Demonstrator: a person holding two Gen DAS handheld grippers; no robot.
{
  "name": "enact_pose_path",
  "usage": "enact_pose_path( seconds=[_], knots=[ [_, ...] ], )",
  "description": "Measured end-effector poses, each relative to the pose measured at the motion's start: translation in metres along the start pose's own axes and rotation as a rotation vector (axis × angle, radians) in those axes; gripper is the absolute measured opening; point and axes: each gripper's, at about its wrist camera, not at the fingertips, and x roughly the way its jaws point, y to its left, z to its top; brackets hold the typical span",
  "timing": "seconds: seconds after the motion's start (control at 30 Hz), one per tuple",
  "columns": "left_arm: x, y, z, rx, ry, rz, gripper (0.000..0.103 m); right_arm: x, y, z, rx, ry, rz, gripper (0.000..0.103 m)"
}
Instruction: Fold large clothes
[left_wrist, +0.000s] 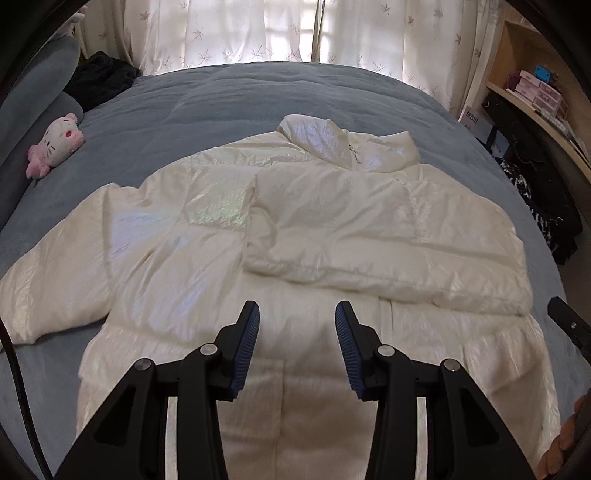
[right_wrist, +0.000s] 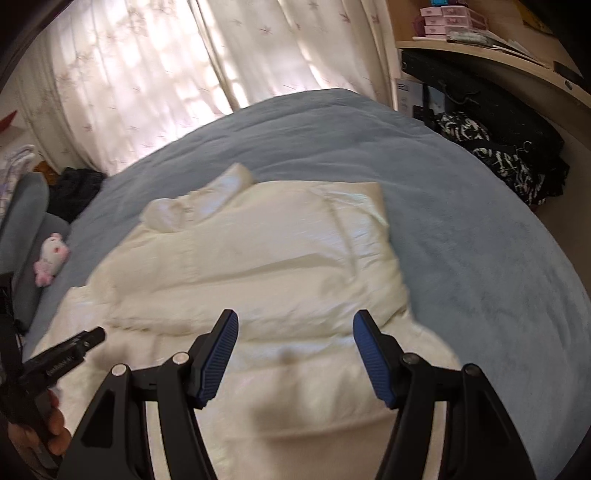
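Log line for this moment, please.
stage: right sleeve folded across white jacket, left sleeve spread on bed | left gripper: open, empty | right gripper: open, empty

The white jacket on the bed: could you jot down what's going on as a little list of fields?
garment: white puffy jacket, spread on the blue bed
right sleeve: folded across the chest
left sleeve: lying out to the side
collar: at the far end
left gripper: open, empty, over the hem
right gripper: open, empty
nearby: pink-and-white plush toy by the pillow
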Motion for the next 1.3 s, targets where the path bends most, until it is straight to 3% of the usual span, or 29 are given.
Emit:
enact_pose_path(
  seconds=[0.33, 0.77, 0.9, 1.3],
  knots=[
    [-0.088, 0.027, -0.049, -0.013, -0.077, 0.029, 0.052, -0.042, 0.042, -0.045, -0.012, 0.012, 0.055, 0.064],
    [-0.124, 0.053, -0.1, -0.04, -0.08, 0.02, 0.054, -0.061, 0.07, -0.107, -0.042, 0.107, 0.092, 0.064],
    [-0.135, 0.075, -0.107, -0.067, -0.096, 0.026, 0.059, -0.064, 0.089, -0.114, -0.076, 0.119, 0.095, 0.064],
    [-0.143, 0.177, -0.116, -0.197, -0.117, 0.061, 0.06, -0.066, 0.189, -0.129, -0.28, 0.075, 0.091, 0.064]
  ],
)
